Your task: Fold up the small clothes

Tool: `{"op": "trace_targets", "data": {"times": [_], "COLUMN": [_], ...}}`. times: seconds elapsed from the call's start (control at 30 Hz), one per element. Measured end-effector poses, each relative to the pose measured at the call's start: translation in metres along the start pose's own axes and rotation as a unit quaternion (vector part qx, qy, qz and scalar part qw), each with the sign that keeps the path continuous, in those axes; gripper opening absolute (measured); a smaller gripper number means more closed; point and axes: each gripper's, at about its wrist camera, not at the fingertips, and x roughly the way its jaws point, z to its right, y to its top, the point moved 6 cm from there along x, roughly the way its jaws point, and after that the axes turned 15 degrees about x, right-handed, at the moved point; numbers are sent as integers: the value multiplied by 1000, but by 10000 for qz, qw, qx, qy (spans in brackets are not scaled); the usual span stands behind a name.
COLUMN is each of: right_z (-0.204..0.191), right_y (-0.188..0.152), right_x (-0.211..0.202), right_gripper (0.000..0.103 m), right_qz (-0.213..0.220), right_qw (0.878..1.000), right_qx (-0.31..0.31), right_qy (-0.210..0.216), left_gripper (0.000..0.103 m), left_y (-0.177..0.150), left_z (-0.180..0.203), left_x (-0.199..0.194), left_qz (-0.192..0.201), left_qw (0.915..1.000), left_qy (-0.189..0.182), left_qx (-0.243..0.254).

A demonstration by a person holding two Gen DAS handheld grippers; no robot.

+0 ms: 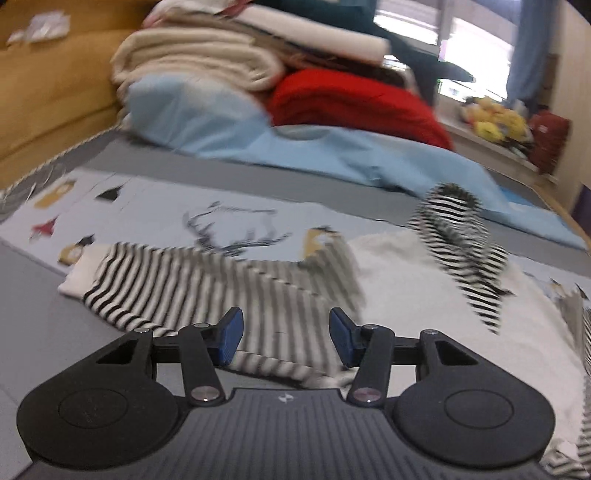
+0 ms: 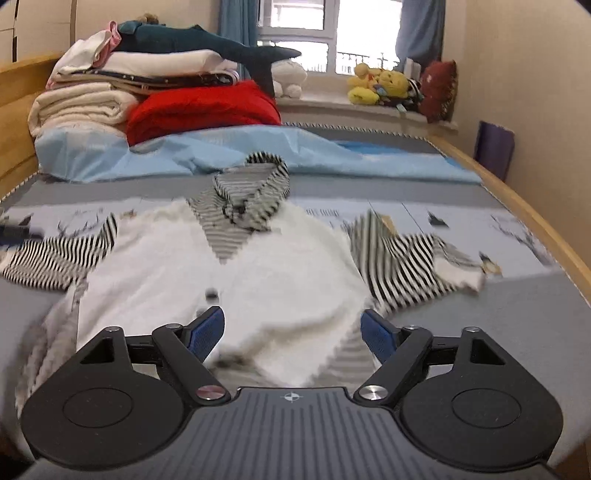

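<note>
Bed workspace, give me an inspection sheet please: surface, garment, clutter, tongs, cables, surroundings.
Surface: grey bed cover with pale printed panel.
Job's things: small white top with black-striped sleeves and collar, spread flat, sleeves out, unfolded.
Clutter: stacked folded blankets, red cushion, light blue sheet.
Grippers: left tongs open over a striped sleeve; right tongs open over the hem.
Cables: nothing seen.
Surroundings: window, yellow plush toys.

The small garment (image 2: pixel 258 266) is cloth: a fleecy, matt white body with thin striped knit sleeves and collar. It lies on a smooth printed bed sheet (image 2: pixel 424 214). The bed frame (image 2: pixel 517 192) is varnished wood. Each claw, left claw (image 1: pixel 286 339) and right claw (image 2: pixel 291 332), has matt black plastic arms, shiny metal pivot screws and blue textured pads (image 2: pixel 207 332).
</note>
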Motion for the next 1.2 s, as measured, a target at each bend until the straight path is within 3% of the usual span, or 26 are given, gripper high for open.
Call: {"op": "trace_targets", "data": {"times": [0.13,0.17,0.27,0.37,0.5,0.6,0.7,0.8,0.87,0.97,1.03,1.1,1.2], "right_z": [-39,-49,-80,-100,-106,-113,-120,-119,-116,-106,-97,-85,-64], "right_y": [34,41,58,61,39,32,34,32,30,29,29,31,38], "right_x": [50,61,93,119,153,168,173,181,185,187,188,189,191], "right_gripper": [51,48,48,48,49,49,49,49,48,43,43,43,43], "right_qz": [107,128,247,232,-242,-621,-596,-752,-845,-892,-931,-964,-953], "right_qw": [9994,9991,9975,9961,9965,9941,9936,9931,9923,9918,9921,9921,9922], "right_qx": [-123,-133,-172,-226,-240,-128,-167,-110,5,99,149,284,587], "right_qy": [293,380,641,824,763,880,947,897,906,910,829,755,558], "left_gripper": [57,57,57,58,58,58,55,2,1,1,1,1,1], "left_y": [-21,-27,-40,-53,-67,-72,-76,-67,-46,14,51,80,98], "left_z": [-63,-82,-122,-159,-194,-207,-211,-202,-192,-146,-99,-33,80], "left_x": [29,37,52,65,80,90,98,101,94,68,46,26,7], "left_qz": [-233,-308,-410,-524,-564,-602,-577,-816,-590,170,660,1052,1249], "left_qw": [9971,9947,9870,9739,9565,9513,9502,9559,9580,9753,9838,9888,9865], "left_qy": [348,428,763,1069,1188,1248,1283,1491,1678,1379,887,146,-994], "left_qx": [-634,-887,-1356,-1931,-2602,-2754,-2780,-2395,-2248,-1716,-1408,-1048,-356]}}
